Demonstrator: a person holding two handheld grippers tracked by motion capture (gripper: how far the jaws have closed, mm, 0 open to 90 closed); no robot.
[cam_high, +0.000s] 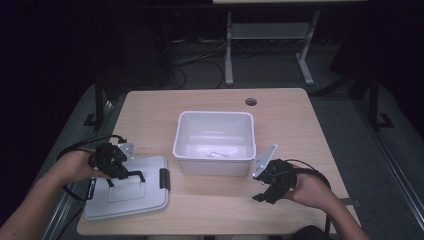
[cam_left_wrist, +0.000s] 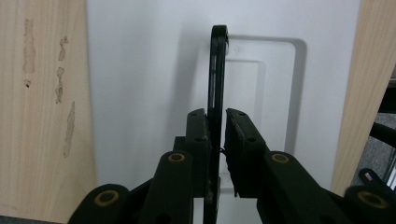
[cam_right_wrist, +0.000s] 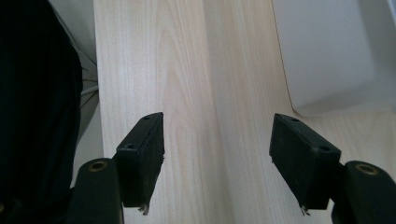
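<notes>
**Desk:** Counter (cam_high: 300, 130) first. What did it look like?

**Photographer:** Pale wood-grain laminate, smooth, with a round cable hole near the far edge. At its middle stood a white plastic bin (cam_high: 186, 145), open-topped, with rounded corners, thin walls and something small lying inside that I couldn't identify.

**Desk:** And the lid?

**Photographer:** The lid (cam_high: 100, 207) lay flat at the near left corner of the counter, beside the bin and apart from it. It was matte grey-white with a recessed rectangle and a black latch on its right edge.

**Desk:** The left hand-held gripper?

**Photographer:** The left hand-held gripper (cam_left_wrist: 216, 135) was clamped on a thin black handle (cam_left_wrist: 218, 70) standing upright over the lid's recess.

**Desk:** Doing it well meant what?

**Photographer:** My judgement: with so narrow a bar, the lift needed to go straight up and level, so the lid wouldn't swing.

**Desk:** The right?

**Photographer:** The right hand-held gripper (cam_right_wrist: 217, 154) hovered with jaws wide and empty over bare counter near the bin.
</notes>
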